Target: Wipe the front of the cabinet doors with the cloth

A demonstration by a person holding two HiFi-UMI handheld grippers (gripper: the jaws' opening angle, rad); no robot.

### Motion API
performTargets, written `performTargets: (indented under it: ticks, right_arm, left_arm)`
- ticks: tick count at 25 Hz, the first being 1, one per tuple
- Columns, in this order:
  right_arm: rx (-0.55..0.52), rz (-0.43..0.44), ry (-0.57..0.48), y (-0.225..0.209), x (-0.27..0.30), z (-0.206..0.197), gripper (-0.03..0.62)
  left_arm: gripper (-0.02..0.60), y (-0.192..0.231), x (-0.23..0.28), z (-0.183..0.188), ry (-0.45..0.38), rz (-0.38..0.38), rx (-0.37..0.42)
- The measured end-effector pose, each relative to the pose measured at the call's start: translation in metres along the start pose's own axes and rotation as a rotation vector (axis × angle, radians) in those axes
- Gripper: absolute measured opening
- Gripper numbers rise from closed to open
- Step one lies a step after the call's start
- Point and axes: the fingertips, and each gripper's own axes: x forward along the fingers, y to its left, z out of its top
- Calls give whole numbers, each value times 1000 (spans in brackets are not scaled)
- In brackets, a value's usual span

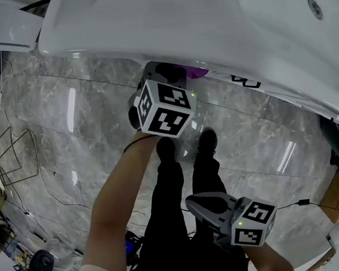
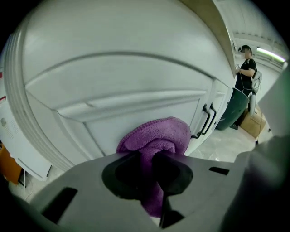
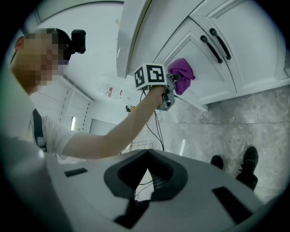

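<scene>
A purple cloth [image 2: 156, 136] is bunched between the jaws of my left gripper [image 2: 152, 165], which is shut on it and presses it against the recessed panel of a white cabinet door [image 2: 127, 68]. In the head view only a sliver of the cloth [image 1: 196, 72] shows past the left gripper [image 1: 169, 78] and its marker cube. Two black bar handles [image 2: 206, 120] sit just right of the cloth. My right gripper [image 1: 191, 203] hangs low near my legs, away from the cabinet. Its jaws [image 3: 147, 170] are shut with nothing between them.
Grey marble floor [image 1: 84, 123] runs under the cabinet, with cables and a wire stand [image 1: 9, 155] at the left. A cardboard box [image 1: 338, 192] stands at the right. My shoes [image 1: 206, 140] are close to the cabinet base. Another person [image 2: 244, 77] stands beside a green bin [image 2: 231, 113].
</scene>
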Motion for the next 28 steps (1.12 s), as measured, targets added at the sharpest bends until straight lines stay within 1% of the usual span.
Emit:
performTargets:
  ticks: [5, 9, 11, 15, 17, 20, 23, 28]
  right_arm:
    - [9, 8, -16, -17, -7, -1, 9]
    - [18, -15, -38, -37, -14, -3, 9]
    - [18, -19, -49, -48, -14, -4, 9]
    - [26, -35, -84, -74, -27, -1, 9]
    - [31, -39, -106, -84, -31, 2, 9]
    - [51, -13, -114, -90, -33, 2, 9]
    - [48, -1, -127, -91, -32, 0, 9]
    - [27, -25, -125, -100, -32, -6, 9]
  left_arm:
    - [69, -4, 48, -46, 95, 28, 9]
    - [69, -8, 86, -82, 149, 44, 39]
    - [69, -3, 103, -103, 192, 55, 45]
    - [69, -1, 137, -143, 288, 101, 55]
    - [71, 3, 148, -151, 325, 130, 80]
    - [71, 5, 164, -166, 369, 147, 121]
    - [71, 4, 180, -186, 412, 146, 162]
    - [71, -3, 200, -215, 470, 130, 230]
